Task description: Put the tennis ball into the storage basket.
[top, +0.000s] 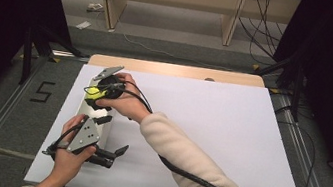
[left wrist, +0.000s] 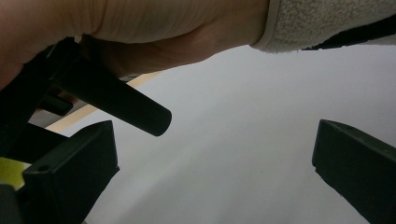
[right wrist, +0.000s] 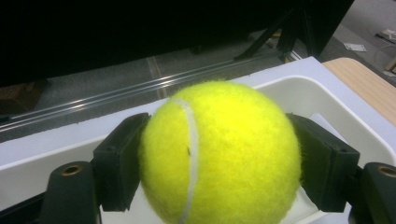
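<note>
Tennis ball pinched between right claw jaws, directly above white tray, likely poised for drop or lift-out. Left claw spread, empty, over white surface, apparently idle.

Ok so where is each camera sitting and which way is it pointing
High view: above the table, looking forward and down; forearms, both hands show.
Left gripper view: on the left gripper, along open jaws over the table; a forearm crosses.
Right gripper view: on the right gripper, facing a tennis ball above a white tray.
Shared: ball, high and right views.
</note>
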`<control>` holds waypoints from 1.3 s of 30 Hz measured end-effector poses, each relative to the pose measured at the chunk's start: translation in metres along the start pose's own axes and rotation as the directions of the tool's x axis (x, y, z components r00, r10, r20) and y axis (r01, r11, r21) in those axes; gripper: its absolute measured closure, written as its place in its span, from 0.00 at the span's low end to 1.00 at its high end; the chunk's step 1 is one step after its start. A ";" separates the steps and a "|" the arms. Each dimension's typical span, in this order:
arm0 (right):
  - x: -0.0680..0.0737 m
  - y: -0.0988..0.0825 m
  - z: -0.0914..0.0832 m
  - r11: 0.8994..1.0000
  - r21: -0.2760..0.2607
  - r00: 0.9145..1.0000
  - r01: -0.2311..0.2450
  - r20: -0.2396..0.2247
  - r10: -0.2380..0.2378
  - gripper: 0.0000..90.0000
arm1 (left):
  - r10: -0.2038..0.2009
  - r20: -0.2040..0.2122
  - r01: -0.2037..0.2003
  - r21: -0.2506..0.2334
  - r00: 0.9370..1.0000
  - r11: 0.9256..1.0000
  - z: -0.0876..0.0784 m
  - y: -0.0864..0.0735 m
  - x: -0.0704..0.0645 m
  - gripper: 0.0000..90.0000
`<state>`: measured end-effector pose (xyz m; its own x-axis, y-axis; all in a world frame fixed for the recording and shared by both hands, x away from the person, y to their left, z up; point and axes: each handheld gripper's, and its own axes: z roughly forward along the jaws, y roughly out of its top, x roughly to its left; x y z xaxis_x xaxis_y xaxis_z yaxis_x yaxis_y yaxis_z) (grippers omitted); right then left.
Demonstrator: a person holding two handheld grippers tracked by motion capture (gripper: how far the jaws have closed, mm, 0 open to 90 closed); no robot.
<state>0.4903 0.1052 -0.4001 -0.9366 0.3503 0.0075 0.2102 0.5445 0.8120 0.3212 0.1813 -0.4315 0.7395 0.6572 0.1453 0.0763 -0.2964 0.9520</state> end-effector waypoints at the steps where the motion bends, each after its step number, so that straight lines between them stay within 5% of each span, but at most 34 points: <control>1: 0.000 0.000 0.000 1.000 0.002 1.000 -0.004 0.000 0.004 0.29 | 0.000 0.000 0.000 0.000 1.000 1.000 0.000 0.000 0.000 0.00; 39: 0.000 -0.012 0.015 0.997 0.074 0.999 -0.016 -0.031 0.018 0.28 | 0.001 0.007 -0.001 0.001 1.000 1.000 0.000 0.000 0.000 0.00</control>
<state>0.4922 0.1105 -0.4187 -0.9409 0.3363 0.0407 0.2455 0.5938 0.7663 0.3209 0.1811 -0.4317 0.7440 0.6523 0.1448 0.0761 -0.2979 0.9516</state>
